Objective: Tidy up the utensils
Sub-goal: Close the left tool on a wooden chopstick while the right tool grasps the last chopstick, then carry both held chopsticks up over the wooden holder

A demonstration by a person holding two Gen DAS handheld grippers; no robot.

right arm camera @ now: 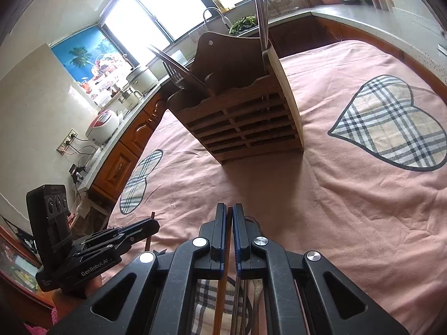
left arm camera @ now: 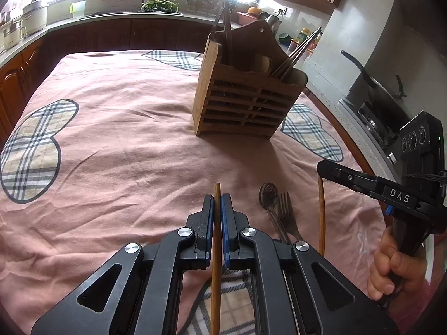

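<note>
My left gripper [left arm camera: 217, 209] is shut on a wooden chopstick [left arm camera: 216, 256] that runs lengthwise between its blue pads, low over the pink tablecloth. My right gripper [right arm camera: 229, 223] is shut on a second wooden chopstick [right arm camera: 223, 287]; in the left wrist view that chopstick [left arm camera: 322, 215] hangs below the right gripper [left arm camera: 324, 167]. A metal spoon [left arm camera: 268, 195] and fork [left arm camera: 287, 215] lie on the cloth between the two grippers. The wooden utensil holder [left arm camera: 245, 103] stands ahead, with forks and chopsticks in it, also in the right wrist view [right arm camera: 245, 114].
The table is covered by a pink cloth [left arm camera: 125, 145] with plaid hearts. Kitchen counters run round it, with a sink [left arm camera: 139, 5] behind, a stove and pan [left arm camera: 374, 89] on the right, and rice cookers [right arm camera: 103, 125] on the left.
</note>
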